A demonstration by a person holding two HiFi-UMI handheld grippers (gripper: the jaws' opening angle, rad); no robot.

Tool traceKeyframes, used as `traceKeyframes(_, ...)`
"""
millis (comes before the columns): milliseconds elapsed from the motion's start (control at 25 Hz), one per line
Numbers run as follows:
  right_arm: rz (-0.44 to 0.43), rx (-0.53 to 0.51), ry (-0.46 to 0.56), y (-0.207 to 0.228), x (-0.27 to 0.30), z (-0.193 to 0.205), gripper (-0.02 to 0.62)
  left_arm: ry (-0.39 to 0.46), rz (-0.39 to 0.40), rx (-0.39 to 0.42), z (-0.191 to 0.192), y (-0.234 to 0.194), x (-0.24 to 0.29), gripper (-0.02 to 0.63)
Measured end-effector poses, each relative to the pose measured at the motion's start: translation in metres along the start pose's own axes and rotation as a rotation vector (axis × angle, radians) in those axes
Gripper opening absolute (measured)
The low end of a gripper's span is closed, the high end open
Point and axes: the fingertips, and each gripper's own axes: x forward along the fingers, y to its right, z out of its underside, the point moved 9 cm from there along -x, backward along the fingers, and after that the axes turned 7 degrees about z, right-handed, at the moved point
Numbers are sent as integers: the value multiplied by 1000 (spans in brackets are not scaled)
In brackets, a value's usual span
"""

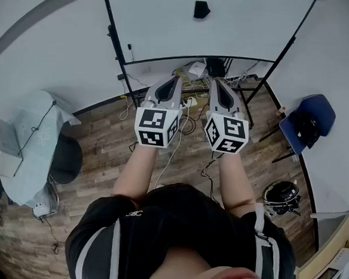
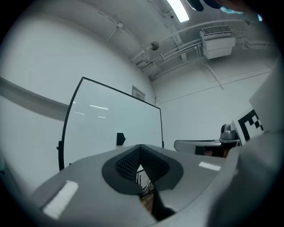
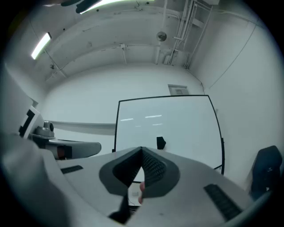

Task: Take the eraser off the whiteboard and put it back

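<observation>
A small black eraser (image 1: 201,9) sticks to the whiteboard (image 1: 244,19) near its upper middle. In the head view both grippers are held side by side in front of the board, well short of it. My left gripper (image 1: 172,80) and right gripper (image 1: 216,82) each have their jaws together with nothing between them. In the left gripper view the eraser (image 2: 120,138) shows just left of the closed jaw tips (image 2: 141,150), far off on the whiteboard (image 2: 102,128). From the right gripper view the eraser (image 3: 160,142) sits just right of the closed tips (image 3: 142,151).
Cables and a power strip (image 1: 190,102) lie on the wooden floor under the board's black stand. A blue chair (image 1: 310,122) stands at the right, a cloth-covered table (image 1: 36,144) at the left. A round black device (image 1: 281,193) rests on the floor at right.
</observation>
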Motion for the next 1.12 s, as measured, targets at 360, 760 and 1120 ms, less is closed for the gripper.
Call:
traceKeyframes(360, -20, 40, -4, 15, -3, 3, -9, -27, -7, 6, 6, 14, 8, 6)
traceKeyframes(760, -49, 42, -21, 58, -13, 9, -9, -27, -62, 25, 11, 49, 25, 6)
traceKeyframes(1120, -98, 52, -27, 73, 10, 21, -9, -27, -111, 32, 19, 50, 44, 6)
